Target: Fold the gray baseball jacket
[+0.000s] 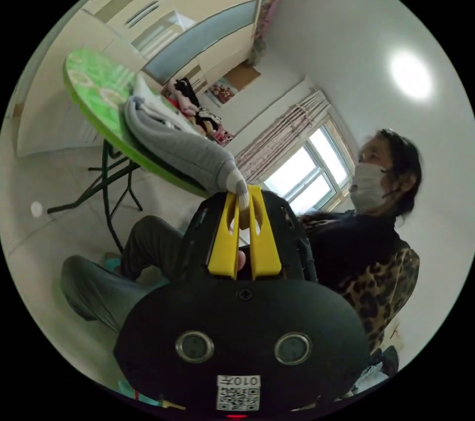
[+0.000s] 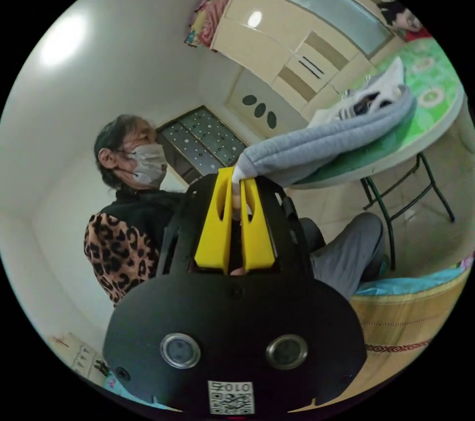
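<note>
The gray baseball jacket (image 1: 173, 143) lies over the edge of a round green table (image 1: 94, 79), with a white lining on its top. One gray sleeve reaches off the table to my left gripper (image 1: 242, 195), whose yellow jaws are shut on the sleeve's white cuff. In the right gripper view another gray sleeve of the jacket (image 2: 326, 138) stretches off the green table (image 2: 435, 94) to my right gripper (image 2: 236, 185), shut on that sleeve's white cuff. Both sleeves are pulled out away from the table.
A seated person (image 1: 376, 242) in a mask and a leopard-print top holds the grippers beside the table. Dark metal table legs (image 1: 106, 183) stand on the pale floor. Cupboards (image 2: 307, 39) line the wall, soft toys (image 1: 198, 109) sit behind the table, and a window (image 1: 307, 168) is beyond.
</note>
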`<action>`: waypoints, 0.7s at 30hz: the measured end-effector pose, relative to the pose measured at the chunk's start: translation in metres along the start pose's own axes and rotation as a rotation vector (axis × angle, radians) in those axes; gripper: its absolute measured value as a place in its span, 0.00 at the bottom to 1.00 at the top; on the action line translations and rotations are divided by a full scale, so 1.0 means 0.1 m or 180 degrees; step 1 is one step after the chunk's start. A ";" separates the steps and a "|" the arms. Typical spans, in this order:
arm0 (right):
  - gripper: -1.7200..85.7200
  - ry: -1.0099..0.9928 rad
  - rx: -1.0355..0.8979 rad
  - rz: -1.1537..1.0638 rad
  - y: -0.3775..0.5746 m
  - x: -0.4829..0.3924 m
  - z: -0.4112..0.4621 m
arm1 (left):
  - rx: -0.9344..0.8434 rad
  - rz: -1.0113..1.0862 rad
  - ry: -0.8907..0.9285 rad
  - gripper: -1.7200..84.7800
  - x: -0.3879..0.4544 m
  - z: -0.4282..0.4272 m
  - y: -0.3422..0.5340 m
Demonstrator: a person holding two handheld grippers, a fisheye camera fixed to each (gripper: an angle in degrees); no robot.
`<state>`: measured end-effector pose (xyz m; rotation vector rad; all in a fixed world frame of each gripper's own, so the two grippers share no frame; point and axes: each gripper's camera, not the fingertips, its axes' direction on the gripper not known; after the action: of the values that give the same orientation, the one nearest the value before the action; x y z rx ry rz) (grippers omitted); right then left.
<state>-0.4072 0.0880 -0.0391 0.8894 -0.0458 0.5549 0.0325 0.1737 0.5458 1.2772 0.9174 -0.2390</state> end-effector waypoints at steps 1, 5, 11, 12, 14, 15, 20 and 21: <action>0.07 0.0085 -0.0020 -0.0142 -0.05 -0.11 -0.03 | 0.0010 0.0045 0.0008 0.08 0.06 -0.01 -0.03; 0.07 0.0339 -0.0063 -0.0727 -0.39 -0.40 -0.09 | 0.0026 0.0536 -0.0057 0.09 0.46 -0.02 -0.38; 0.07 0.0205 -0.0006 -0.0595 -1.65 0.17 -0.25 | -0.0120 0.0650 0.0051 0.09 0.28 0.24 -1.73; 0.07 0.0160 0.0028 -0.0510 -1.82 0.30 -0.27 | -0.0143 0.0553 0.0085 0.09 0.12 0.36 -2.11; 0.07 0.0105 0.0129 -0.0225 -2.51 0.89 -0.29 | -0.0184 0.0334 0.0070 0.09 -0.22 0.58 -2.70; 0.07 0.0120 0.0168 -0.0092 -2.68 1.08 -0.29 | -0.0209 0.0144 0.0030 0.09 -0.51 0.75 -3.09; 0.07 0.0362 0.0412 0.1546 -3.55 3.25 -0.18 | -0.0285 -0.1063 -0.0208 0.09 -2.35 1.55 -4.16; 0.07 0.0368 0.0454 0.1746 -3.54 3.49 -0.18 | -0.0323 -0.1530 -0.0305 0.09 -2.90 1.73 -4.18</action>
<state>0.0580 0.0781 -0.2152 0.9842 -0.1494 1.1313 -0.3347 -0.2074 0.4508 0.9292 1.1302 -0.6169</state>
